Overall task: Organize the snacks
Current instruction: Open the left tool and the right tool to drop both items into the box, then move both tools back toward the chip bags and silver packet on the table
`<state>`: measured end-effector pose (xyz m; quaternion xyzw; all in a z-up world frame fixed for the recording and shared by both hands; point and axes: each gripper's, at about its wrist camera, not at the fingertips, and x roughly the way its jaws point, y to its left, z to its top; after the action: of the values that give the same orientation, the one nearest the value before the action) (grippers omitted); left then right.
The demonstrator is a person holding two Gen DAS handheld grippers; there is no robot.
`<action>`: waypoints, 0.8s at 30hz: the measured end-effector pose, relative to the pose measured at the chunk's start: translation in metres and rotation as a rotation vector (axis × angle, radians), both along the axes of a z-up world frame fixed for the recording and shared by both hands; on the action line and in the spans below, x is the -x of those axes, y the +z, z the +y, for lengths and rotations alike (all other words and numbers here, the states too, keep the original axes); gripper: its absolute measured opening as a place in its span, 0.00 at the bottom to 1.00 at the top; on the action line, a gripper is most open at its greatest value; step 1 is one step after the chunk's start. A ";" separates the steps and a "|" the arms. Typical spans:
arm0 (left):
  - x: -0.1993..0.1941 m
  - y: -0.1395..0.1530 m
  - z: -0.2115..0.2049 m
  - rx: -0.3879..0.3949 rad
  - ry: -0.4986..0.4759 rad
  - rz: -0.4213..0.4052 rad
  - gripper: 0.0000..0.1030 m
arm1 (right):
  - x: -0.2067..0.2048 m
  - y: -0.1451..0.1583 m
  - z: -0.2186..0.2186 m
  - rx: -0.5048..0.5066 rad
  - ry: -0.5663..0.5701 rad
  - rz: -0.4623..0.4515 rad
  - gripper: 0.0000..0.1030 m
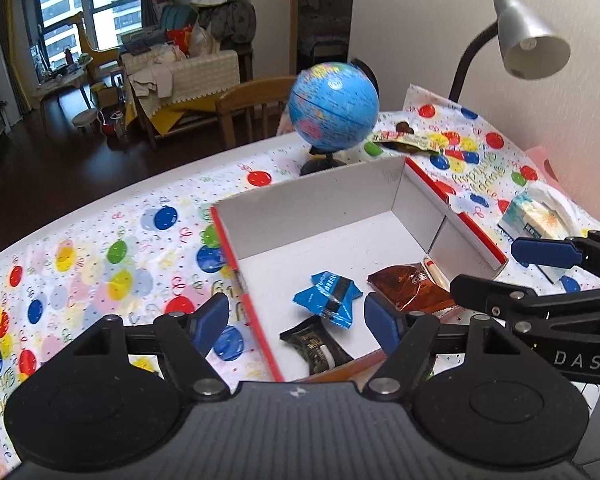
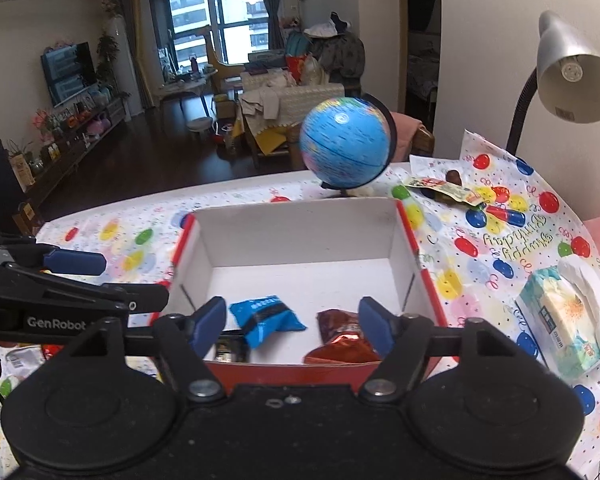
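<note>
**Both grippers spread over the box**

My left gripper [image 1: 296, 322] and right gripper [image 2: 290, 326] hang with fingers apart, empty, above the near rim of the red-edged white cardboard box [image 2: 296, 236]. Inside lie a blue wrapper [image 2: 266, 320], a brown-red packet [image 2: 346, 338] and a black packet [image 1: 318, 344]; the far half is bare. The balloon-print tablecloth [image 1: 100, 248] surrounds it.

Black tool [image 1: 296, 322] frames, blue pads [image 1: 210, 322], silver screws, "GenRobot" lettering

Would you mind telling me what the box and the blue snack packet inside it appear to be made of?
The box looks like matte white cardboard with a red outside: folded corners, thin flat walls. The blue snack packet seems to be glossy plastic film, judging by its crinkles, highlights and crimped ends.
</note>
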<state>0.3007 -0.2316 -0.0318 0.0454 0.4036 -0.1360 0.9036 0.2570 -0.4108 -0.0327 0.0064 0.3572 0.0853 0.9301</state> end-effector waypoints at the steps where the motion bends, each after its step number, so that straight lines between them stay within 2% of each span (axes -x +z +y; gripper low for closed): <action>1: 0.004 0.003 0.004 0.002 0.003 -0.006 0.73 | 0.002 0.001 0.003 -0.004 0.003 -0.004 0.78; 4: 0.014 0.009 0.018 0.012 0.015 -0.021 0.78 | 0.010 0.005 0.012 -0.007 0.006 -0.018 0.81; 13: 0.047 0.021 0.063 0.055 0.057 -0.043 0.80 | 0.035 0.015 0.041 -0.039 0.045 -0.055 0.98; 20: 0.075 0.027 0.110 0.114 0.125 -0.074 1.00 | 0.050 0.015 0.071 -0.049 0.099 -0.066 0.99; 24: 0.088 0.026 0.136 0.124 0.183 -0.081 1.00 | 0.055 0.013 0.091 -0.054 0.128 -0.058 0.99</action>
<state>0.2130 -0.0954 -0.0059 -0.0419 0.3600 -0.0759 0.9289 0.2024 -0.3198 -0.0201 0.0060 0.3272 0.1544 0.9322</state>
